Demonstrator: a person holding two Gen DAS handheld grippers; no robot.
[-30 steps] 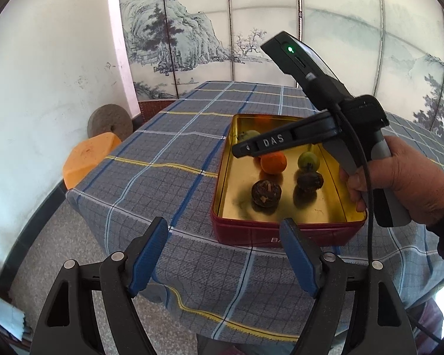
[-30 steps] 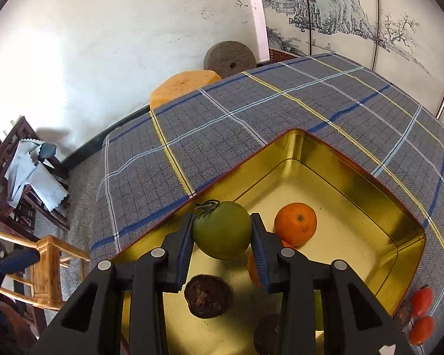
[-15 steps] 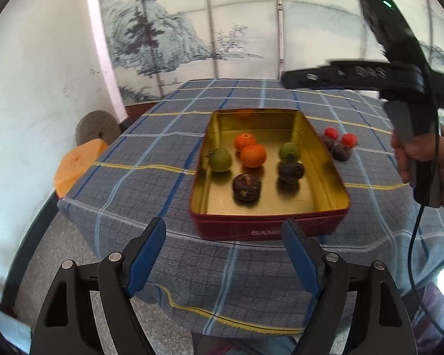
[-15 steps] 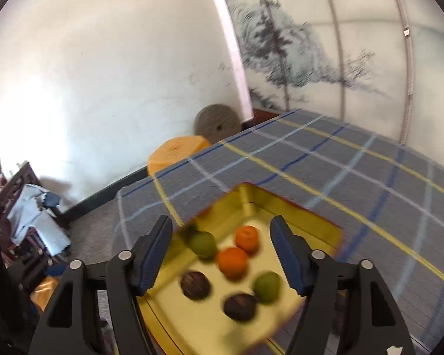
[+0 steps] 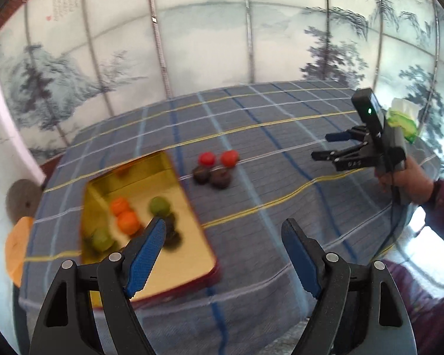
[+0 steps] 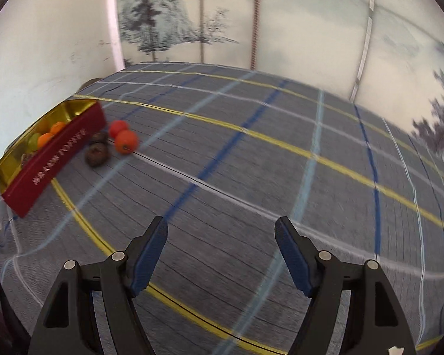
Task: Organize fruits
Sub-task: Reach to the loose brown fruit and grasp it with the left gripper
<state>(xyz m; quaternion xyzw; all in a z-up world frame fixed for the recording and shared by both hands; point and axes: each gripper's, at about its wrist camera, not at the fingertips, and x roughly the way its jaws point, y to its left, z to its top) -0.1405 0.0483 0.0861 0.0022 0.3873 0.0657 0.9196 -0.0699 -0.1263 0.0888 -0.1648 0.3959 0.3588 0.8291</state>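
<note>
A red tin with a gold inside [image 5: 189, 254] sits at the table's left; it also shows in the right wrist view [image 6: 56, 159]. It holds two oranges [image 5: 127, 222], two green fruits [image 5: 159, 205] and dark fruits. Two red fruits [image 5: 219, 158] and two dark fruits [image 5: 213, 176] lie on the cloth just right of the tin; the red ones [image 6: 124, 140] also show in the right wrist view. My left gripper [image 5: 223, 236] is open and empty above the tin's right edge. My right gripper [image 6: 221, 236] is open and empty over bare cloth, seen at the right in the left wrist view [image 5: 322, 146].
A blue-grey checked cloth [image 6: 251, 162] covers the table. A painted screen [image 5: 222, 44] stands behind it. A green and white packet [image 5: 402, 118] lies at the far right edge. An orange stool [image 5: 14, 248] and a stone disc [image 5: 20, 201] are on the floor at left.
My right gripper let go of the green fruit in the tin, opened and drew away to the right. My left gripper swung right, so the tin now lies at left.
</note>
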